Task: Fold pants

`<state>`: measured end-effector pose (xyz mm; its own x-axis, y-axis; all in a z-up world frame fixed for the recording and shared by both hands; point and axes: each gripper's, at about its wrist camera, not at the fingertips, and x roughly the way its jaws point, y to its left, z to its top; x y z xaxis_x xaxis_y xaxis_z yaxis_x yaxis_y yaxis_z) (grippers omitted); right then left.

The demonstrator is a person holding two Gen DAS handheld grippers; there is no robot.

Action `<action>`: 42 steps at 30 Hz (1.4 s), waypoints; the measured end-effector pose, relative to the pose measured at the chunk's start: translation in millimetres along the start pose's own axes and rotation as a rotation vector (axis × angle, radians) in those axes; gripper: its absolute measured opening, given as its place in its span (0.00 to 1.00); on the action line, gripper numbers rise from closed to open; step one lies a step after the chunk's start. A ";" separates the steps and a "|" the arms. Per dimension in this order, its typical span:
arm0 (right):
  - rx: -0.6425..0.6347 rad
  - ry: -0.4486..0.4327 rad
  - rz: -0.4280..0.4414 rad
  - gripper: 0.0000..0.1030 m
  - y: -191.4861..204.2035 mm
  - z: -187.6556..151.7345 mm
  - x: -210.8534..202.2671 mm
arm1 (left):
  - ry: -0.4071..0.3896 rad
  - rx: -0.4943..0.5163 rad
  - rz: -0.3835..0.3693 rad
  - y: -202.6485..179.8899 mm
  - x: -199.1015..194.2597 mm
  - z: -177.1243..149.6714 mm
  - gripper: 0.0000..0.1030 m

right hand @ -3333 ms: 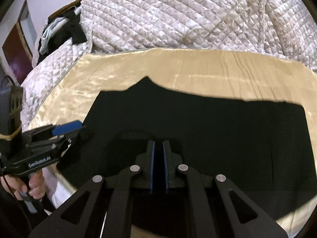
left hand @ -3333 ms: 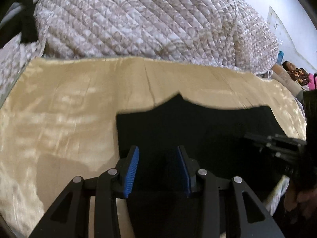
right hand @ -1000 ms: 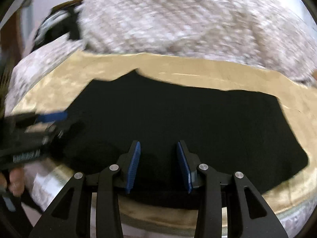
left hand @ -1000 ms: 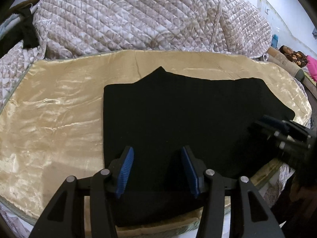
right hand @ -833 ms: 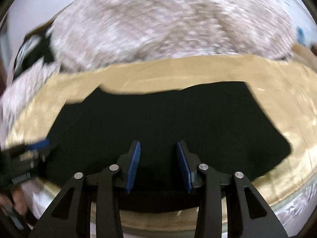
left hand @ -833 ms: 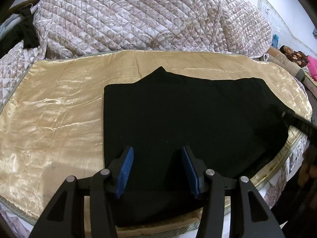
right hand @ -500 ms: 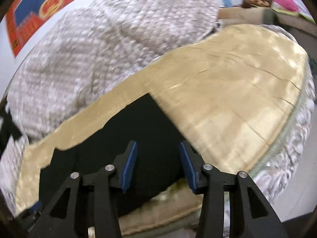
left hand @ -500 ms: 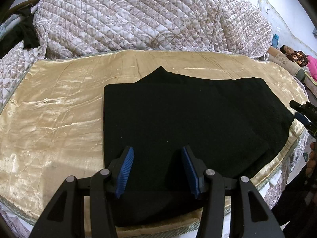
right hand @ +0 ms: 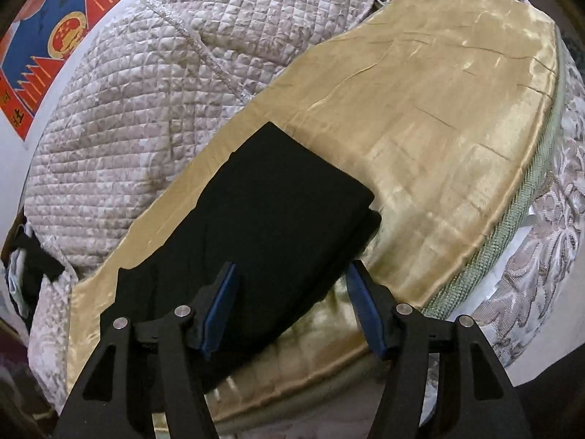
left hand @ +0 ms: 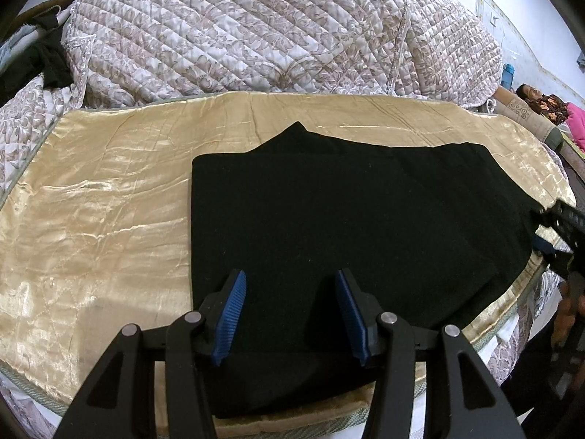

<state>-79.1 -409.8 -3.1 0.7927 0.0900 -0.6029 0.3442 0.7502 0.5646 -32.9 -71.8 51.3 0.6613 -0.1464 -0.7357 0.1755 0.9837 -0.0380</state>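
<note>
My left gripper (left hand: 290, 307) hangs over the near edge of the black pants (left hand: 340, 226), jaws spread wide, blue pads (left hand: 229, 312) clear of the cloth, nothing between them. My right gripper (right hand: 292, 307) is likewise released and empty, above the pants' (right hand: 270, 226) near right corner; in the left wrist view it (left hand: 559, 234) shows at the far right edge.

Pants lie flat and folded on the gold satin cover (left hand: 91, 219), a small peak jutting from their far edge. Right end shows stacked layers. Their near edge sits close to the cover's front rim.

Beyond: heaped quilted bedspread (left hand: 256, 33). Dark clothing (left hand: 40, 66) at far left. Red-and-blue poster (right hand: 55, 40) on the wall.
</note>
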 end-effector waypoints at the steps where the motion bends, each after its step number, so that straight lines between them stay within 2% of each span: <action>1: 0.007 0.002 0.010 0.62 0.0 3.0 2.7 | 0.000 0.000 0.000 0.4 0.0 0.0 0.53; 5: 0.021 -0.024 0.035 0.62 3.3 18.7 11.4 | 0.001 -0.002 -0.002 1.1 -0.3 -0.5 0.53; 7: 0.008 -0.020 0.053 0.53 8.3 23.8 15.6 | 0.001 -0.002 0.000 0.6 -0.2 -0.3 0.53; 9: 0.007 0.002 0.063 0.36 8.7 25.1 22.9 | 0.002 -0.002 0.001 0.5 -0.2 0.0 0.53; 11: 0.020 0.034 0.057 0.31 5.9 27.1 34.5 | 0.002 -0.005 -0.001 0.7 -0.2 0.1 0.53; 14: 0.002 0.030 0.054 0.24 12.7 33.3 34.2 | 0.007 -0.015 -0.004 2.9 -1.0 0.0 0.53; 19: -0.081 0.016 0.108 0.21 45.4 44.2 15.5 | 0.000 -0.067 -0.010 15.7 -7.7 7.1 0.53; 25: -0.258 0.009 0.216 0.21 123.9 43.9 -12.1 | -0.018 -0.151 0.050 51.0 -13.7 14.5 0.53; 29: -0.378 0.033 0.277 0.21 175.4 24.9 -14.4 | -0.013 -0.209 0.083 75.4 -15.5 13.7 0.53; 33: -0.493 0.105 0.332 0.21 217.2 -12.0 -0.6 | -0.010 -0.260 0.111 95.3 -18.9 11.6 0.53; 38: -0.622 0.246 0.355 0.21 243.6 -72.4 31.4 | -0.003 -0.299 0.131 109.5 -21.9 8.9 0.53; 42: -0.724 0.312 0.309 0.21 246.4 -111.8 54.4 | -0.005 -0.305 0.128 111.3 -24.1 8.0 0.53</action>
<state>-7.4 -146.8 40.2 0.5865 0.4570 -0.6687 -0.3569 0.8870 0.2931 -23.5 40.3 70.2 0.6676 -0.0191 -0.7443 -0.1355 0.9799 -0.1467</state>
